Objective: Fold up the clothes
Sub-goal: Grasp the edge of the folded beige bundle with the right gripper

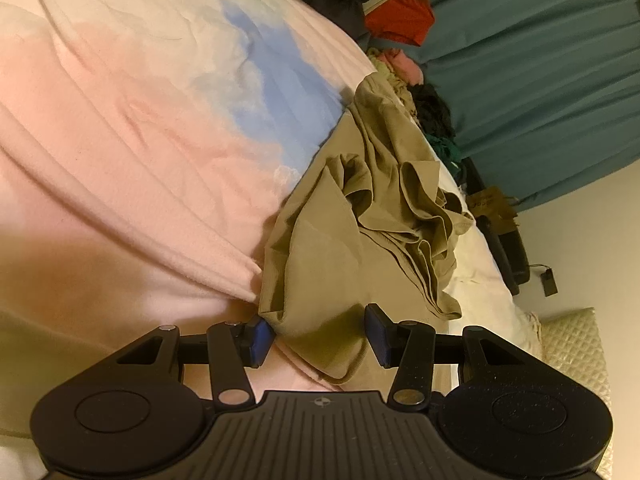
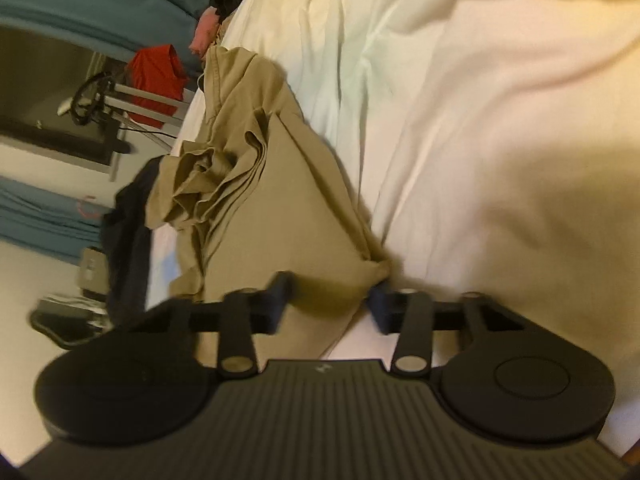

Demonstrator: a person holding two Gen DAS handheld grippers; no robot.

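Observation:
A khaki garment [image 1: 360, 216] lies crumpled on the bed, bunched in folds at its far part. My left gripper [image 1: 320, 336] is open, its blue pads [image 1: 262, 336] on either side of the garment's near edge, not closed on it. In the right wrist view the same khaki garment [image 2: 272, 200] stretches away from my right gripper [image 2: 328, 304], which is open with the cloth's near corner between its fingers [image 2: 382, 308]. The right view is slightly blurred.
A pink and blue blanket [image 1: 140, 120] covers the bed to the left of the garment; a white sheet [image 2: 460, 100] lies to its right. A pile of other clothes [image 1: 408, 64], a red item [image 1: 400, 20] and teal curtains [image 1: 540, 60] are beyond the bed.

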